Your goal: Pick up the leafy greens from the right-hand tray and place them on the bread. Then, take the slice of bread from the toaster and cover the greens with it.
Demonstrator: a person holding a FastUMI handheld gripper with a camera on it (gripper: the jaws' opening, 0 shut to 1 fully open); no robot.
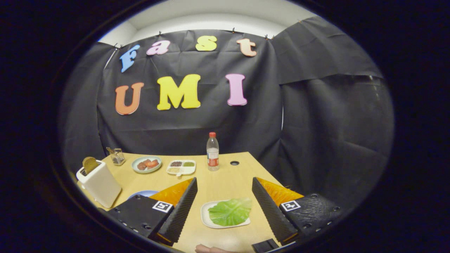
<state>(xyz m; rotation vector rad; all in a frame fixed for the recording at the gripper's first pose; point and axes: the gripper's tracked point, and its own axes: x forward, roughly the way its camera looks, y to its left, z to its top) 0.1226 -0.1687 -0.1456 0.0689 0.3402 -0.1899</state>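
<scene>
A green lettuce leaf [230, 212] lies on a small white tray [205, 216] on the wooden table, directly between my two fingers and below them. My gripper [224, 184] is open wide, with nothing held. A white toaster [100, 184] stands left of the left finger, with a slice of toasted bread [90, 164] sticking up from its slot. A blue plate [142, 193] peeks out behind the left finger; what lies on it is hidden.
Beyond the fingers stand a plastic bottle with a red cap [212, 151], a white divided dish of seasonings [181, 167], a green plate of food [146, 164] and a small glass jar [117, 156]. A fingertip of a person [207, 249] shows at the table's near edge.
</scene>
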